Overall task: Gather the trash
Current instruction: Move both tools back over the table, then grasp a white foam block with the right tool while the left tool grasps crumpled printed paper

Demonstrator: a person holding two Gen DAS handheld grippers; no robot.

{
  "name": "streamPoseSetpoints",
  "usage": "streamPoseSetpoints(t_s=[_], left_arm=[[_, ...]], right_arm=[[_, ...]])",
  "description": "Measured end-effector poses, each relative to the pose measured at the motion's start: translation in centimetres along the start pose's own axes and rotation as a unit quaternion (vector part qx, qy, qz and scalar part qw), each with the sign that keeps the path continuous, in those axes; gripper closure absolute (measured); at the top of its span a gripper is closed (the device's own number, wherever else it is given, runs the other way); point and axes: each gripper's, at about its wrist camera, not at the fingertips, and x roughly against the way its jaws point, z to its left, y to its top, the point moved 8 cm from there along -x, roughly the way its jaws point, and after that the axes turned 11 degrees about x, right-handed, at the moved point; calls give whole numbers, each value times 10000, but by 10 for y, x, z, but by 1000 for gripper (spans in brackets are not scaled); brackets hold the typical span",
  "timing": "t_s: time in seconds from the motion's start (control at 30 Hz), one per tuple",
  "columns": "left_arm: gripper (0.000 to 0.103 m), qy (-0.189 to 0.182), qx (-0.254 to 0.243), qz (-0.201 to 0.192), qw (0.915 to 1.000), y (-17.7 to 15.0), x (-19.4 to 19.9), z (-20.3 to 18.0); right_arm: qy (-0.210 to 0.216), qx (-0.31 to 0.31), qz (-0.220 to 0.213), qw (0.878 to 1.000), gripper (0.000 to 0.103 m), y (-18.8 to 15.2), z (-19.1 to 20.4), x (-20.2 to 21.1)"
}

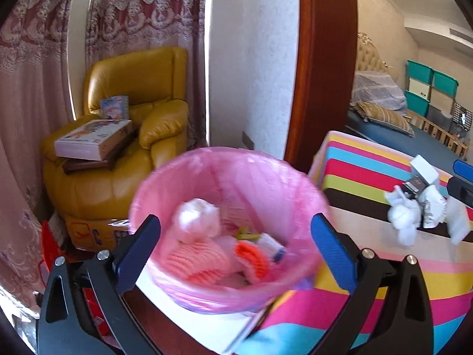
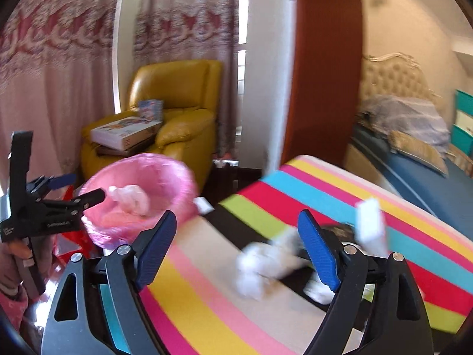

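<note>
The left gripper (image 1: 235,230) hangs wide open and empty right over the pink-lined trash bin (image 1: 227,177), where a white wad (image 1: 196,219) already lies among pink scraps. The right gripper (image 2: 238,230), jaws spread and holding nothing, hovers above the striped tablecloth (image 2: 295,186), crumpled white tissues (image 2: 254,266) just ahead between its fingers. Any lettering is blurred beyond reading.

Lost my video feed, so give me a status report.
Left gripper open, empty, at pink-lined bin. Right gripper open over crumpled white tissue on striped cloth. Nothing blocking.
</note>
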Motion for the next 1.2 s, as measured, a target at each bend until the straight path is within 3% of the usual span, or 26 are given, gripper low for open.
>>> streamPoseSetpoints(t_s=[0.17, 0.3, 0.47, 0.67, 0.73, 0.87, 1.03, 1.2], left_arm=[[5, -310, -145, 203, 9992, -23, -3, -57], [5, -461, -311, 307, 9980, -42, -7, -98], [5, -449, -876, 187, 9950, -62, -3, -140], [5, -716, -1089, 289, 9910, -71, 0, -170], [5, -781, -1085, 420, 9901, -74, -2, -179], [5, -982, -1041, 753, 9868, -79, -6, -197], [6, -1301, -1130, 1101, 9789, -94, -8, -238], [6, -1371, -1738, 987, 9702, -109, -15, -288]], right_arm=[[-705, -332, 92, 9969, 19, -36, -58, 26], [-1171, -741, 441, 9894, 19, -83, -99, 36], [-1401, -1293, 1041, 9761, 19, -128, -133, 21], [-1416, -1478, 1730, 9634, 19, -146, -142, -8], [-1452, -1530, 1759, 9615, 29, -149, -147, -8], [-1263, -1778, 1722, 9606, 67, -163, -157, 1], [-1400, -1811, 1526, 9614, 67, -173, -176, 28], [-1588, -1962, 1412, 9573, 67, -188, -195, 50]])
